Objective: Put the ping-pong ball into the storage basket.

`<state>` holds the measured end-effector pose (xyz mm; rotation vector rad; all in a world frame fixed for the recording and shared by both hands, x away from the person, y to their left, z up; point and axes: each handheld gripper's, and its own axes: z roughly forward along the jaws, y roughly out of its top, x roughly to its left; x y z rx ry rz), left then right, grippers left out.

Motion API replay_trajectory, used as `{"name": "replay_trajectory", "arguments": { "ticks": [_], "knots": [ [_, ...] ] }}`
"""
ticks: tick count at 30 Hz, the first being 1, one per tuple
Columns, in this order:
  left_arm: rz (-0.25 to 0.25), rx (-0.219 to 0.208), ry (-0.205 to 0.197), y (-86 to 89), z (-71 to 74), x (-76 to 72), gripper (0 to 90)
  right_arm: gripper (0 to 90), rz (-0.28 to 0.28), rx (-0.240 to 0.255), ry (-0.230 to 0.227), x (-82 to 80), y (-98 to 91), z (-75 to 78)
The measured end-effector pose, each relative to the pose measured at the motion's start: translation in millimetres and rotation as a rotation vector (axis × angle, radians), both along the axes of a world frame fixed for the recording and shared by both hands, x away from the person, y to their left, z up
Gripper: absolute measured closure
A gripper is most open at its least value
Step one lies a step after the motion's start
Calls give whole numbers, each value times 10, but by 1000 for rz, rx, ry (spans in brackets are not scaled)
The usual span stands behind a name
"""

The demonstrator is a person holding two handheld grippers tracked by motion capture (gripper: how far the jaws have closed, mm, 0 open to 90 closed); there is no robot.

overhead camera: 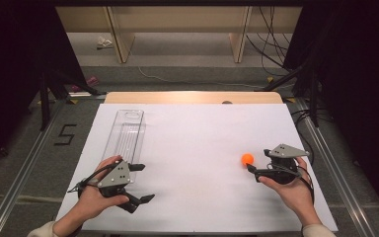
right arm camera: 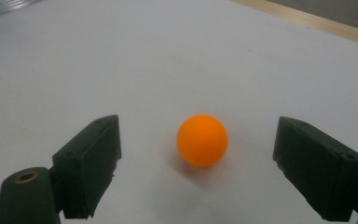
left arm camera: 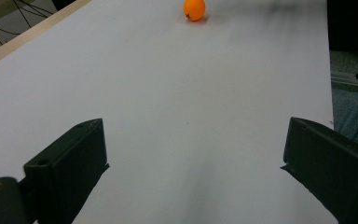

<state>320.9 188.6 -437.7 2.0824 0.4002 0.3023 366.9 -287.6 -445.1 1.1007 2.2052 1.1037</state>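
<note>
- Seen from above, a white table top (overhead camera: 192, 148) lies in front of me, and my forearms come in from the near edge.
- At the far left, a long clear plastic tray (overhead camera: 124, 136) lies on the white surface, running away from me, its near end just beside my left hand.
- My left gripper (overhead camera: 140, 182) sits at the near left of the table, a grey three-cornered plate on top, its jaws pointing towards the right side.
- Its jaws are spread wide with only bare white surface between them.
- Along those jaws, the orange ball (left arm camera: 194, 9) shows far off, small, well apart from this gripper.
- Right of centre, the orange ball (overhead camera: 247, 159) rests on the white surface by itself.
- My right gripper (overhead camera: 258, 162) is held at the near right, pointing left at the ball.
- Its jaws are spread wide, and the orange ball (right arm camera: 202, 140) sits between them, a little nearer the right-hand jaw of that view, touching neither.
- My right hand (overhead camera: 288, 185) holds that gripper low over the table.
</note>
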Motion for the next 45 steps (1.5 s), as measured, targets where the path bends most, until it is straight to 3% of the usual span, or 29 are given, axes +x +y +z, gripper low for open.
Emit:
{"name": "replay_trajectory", "arguments": {
  "ticks": [10, 24, 45],
  "knots": [
    [-3, 1, -1, 3, 2, -4, 57, 161, -3, -41, 40, 200, 22, -108],
    [-3, 2, 0, 2, 0, -5, 57, 162, 10, -75, 86, 358, 89, -225],
    [-5, 2, 1, 1, -2, -3, 58, 218, 41, -117, 135, 471, 182, -330]
  ]
}}
